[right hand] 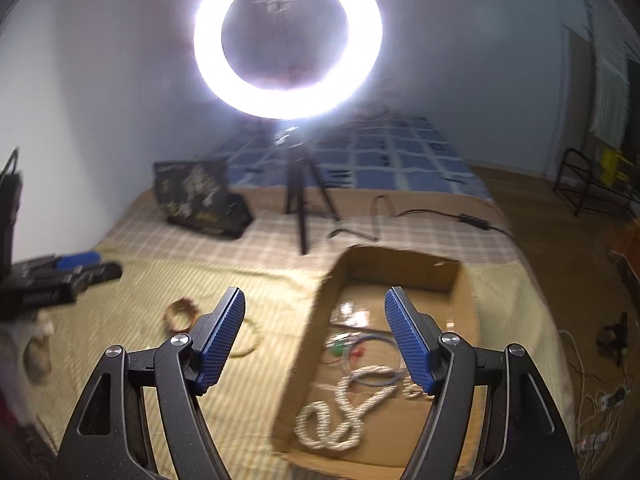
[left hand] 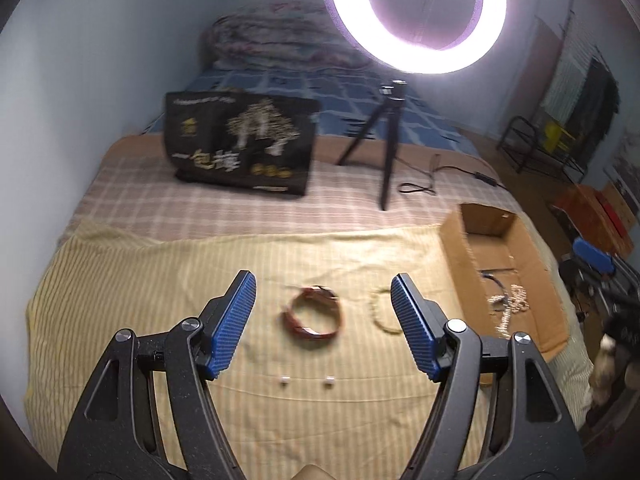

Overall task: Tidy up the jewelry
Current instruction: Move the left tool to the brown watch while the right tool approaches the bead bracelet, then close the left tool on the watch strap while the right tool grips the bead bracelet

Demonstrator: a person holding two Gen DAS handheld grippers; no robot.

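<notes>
A red-brown bracelet lies on the yellow striped cloth between the tips of my open, empty left gripper. A pale beaded bracelet lies just right of it, partly behind the right finger. Two small white earrings lie nearer to me. A cardboard box at the right holds jewelry. In the right wrist view my open, empty right gripper hovers over the box; a white pearl necklace and a thin blue ring lie inside. The red-brown bracelet lies left of it.
A lit ring light stands on a black tripod behind the cloth, with a cable trailing right. A black printed bag stands at the back left. The bed edge drops off right of the box.
</notes>
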